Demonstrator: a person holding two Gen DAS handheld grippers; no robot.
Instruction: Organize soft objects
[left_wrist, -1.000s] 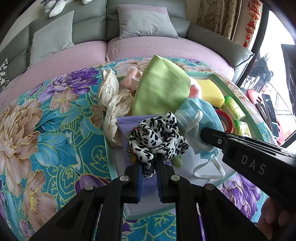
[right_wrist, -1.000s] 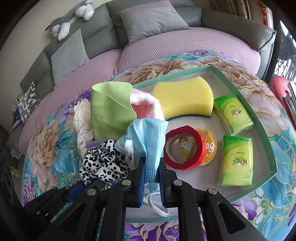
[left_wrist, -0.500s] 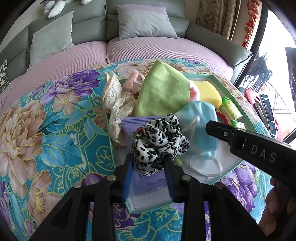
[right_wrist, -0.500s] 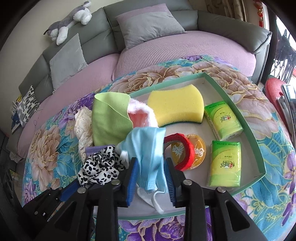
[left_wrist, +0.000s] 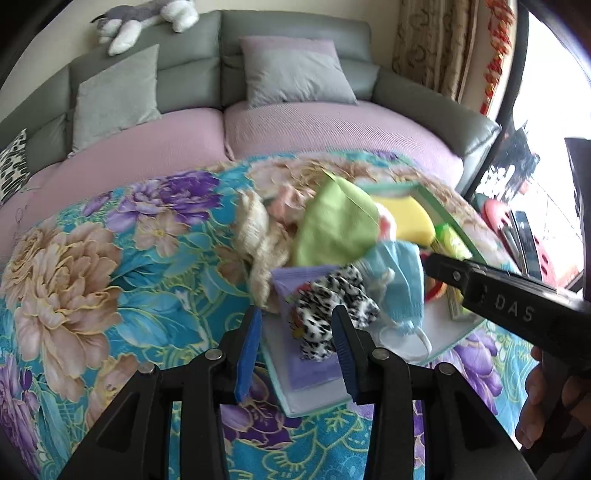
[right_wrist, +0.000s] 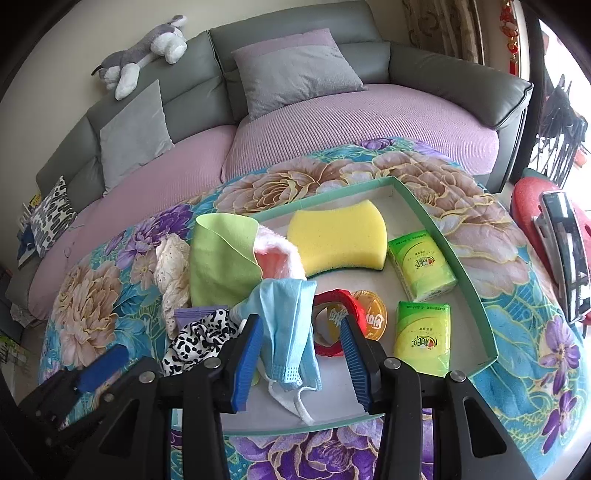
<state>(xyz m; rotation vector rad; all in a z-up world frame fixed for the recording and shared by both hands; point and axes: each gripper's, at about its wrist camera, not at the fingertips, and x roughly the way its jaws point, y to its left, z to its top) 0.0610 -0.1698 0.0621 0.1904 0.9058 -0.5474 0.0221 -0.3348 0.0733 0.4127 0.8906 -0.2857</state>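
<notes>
A: Report task status.

B: Both tools stand with fingers spread, holding nothing. The left gripper (left_wrist: 295, 341) brackets the black-and-white leopard-print fabric scrunchie (left_wrist: 332, 314), which lies on a flat lilac packet (left_wrist: 295, 280). The right gripper (right_wrist: 301, 352) brackets the pale blue pleated face mask (right_wrist: 291, 328). Both items rest inside the shallow green-rimmed white tray (right_wrist: 454, 254).

A: Remaining work?

B: Judged partly done: a cream lace cloth (right_wrist: 171, 273) hangs over the tray's left edge.

A: Materials?

B: Smooth lime-green microfibre cloth (right_wrist: 221, 262), porous yellow sponge (right_wrist: 338, 240), glossy green tissue packs (right_wrist: 421, 266).
</notes>
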